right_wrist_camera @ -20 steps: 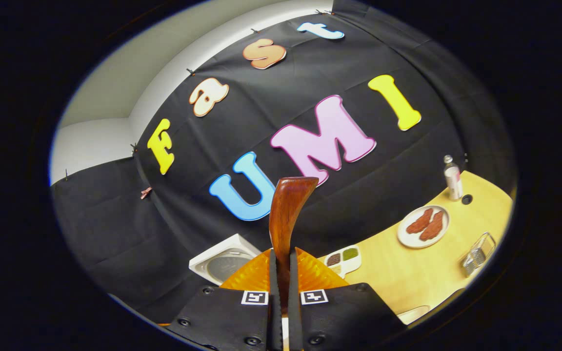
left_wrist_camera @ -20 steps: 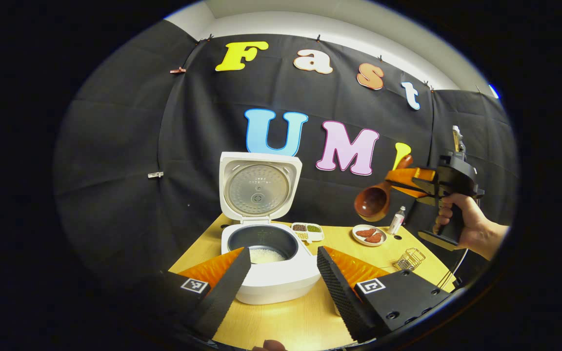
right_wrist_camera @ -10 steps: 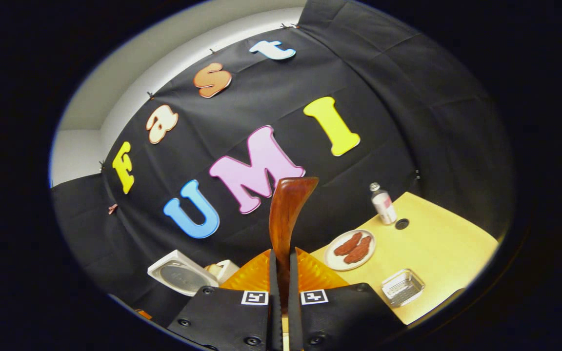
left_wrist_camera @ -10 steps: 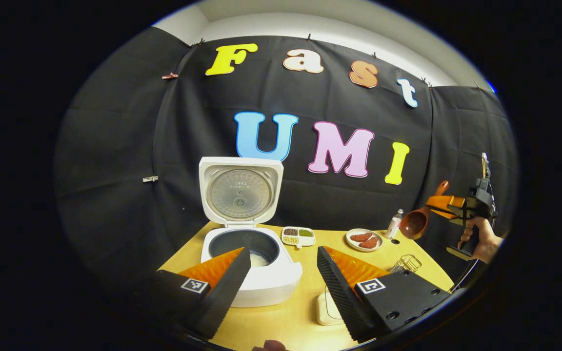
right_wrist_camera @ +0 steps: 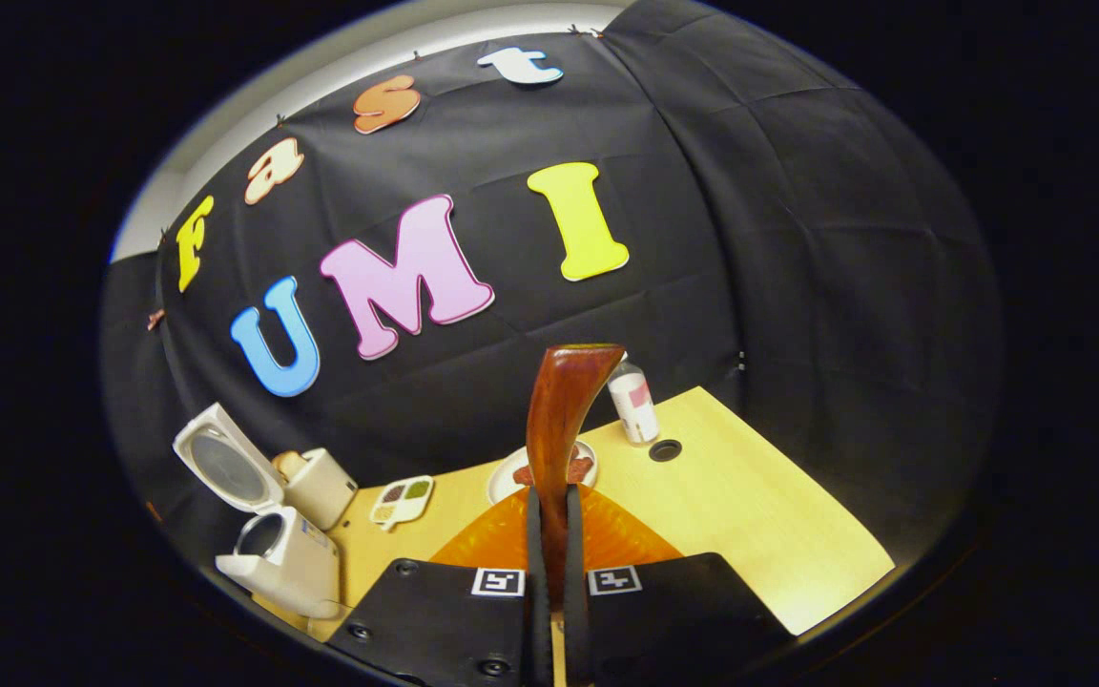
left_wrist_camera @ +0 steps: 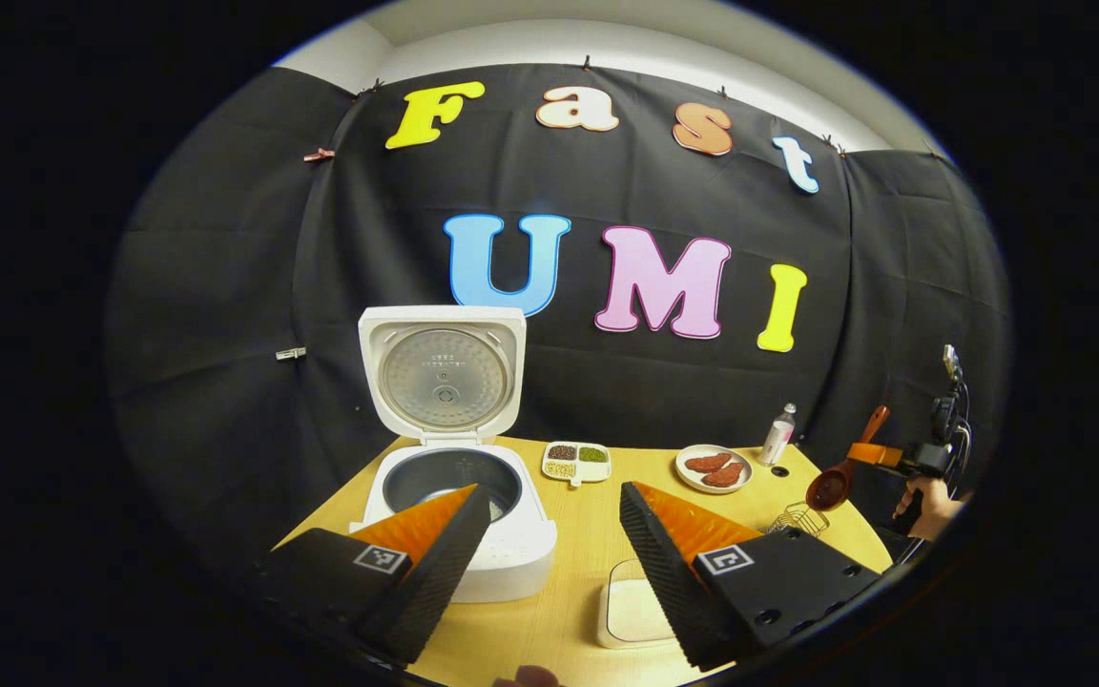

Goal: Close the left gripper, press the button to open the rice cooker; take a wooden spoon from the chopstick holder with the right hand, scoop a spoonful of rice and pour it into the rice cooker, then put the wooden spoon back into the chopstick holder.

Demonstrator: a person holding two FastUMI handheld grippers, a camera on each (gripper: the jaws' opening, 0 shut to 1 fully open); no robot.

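A white rice cooker (left_wrist_camera: 454, 496) sits lid-up at the light wooden tabletop's (left_wrist_camera: 569, 611) left. The left tool (left_wrist_camera: 549, 534) hangs spread, empty. Rightward, the right tool (left_wrist_camera: 879, 456) pinches a brown wooden spoon (left_wrist_camera: 836, 482) over a wire chopstick holder (left_wrist_camera: 799, 518) (likely the return step); next, lower it in.

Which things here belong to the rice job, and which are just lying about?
Part of the job:
rice cooker, lid up
wooden spoon, gripped in the right tool
wire holder
left tool, open

Lying about:
divided dish of beans
plate of red food
small bottle
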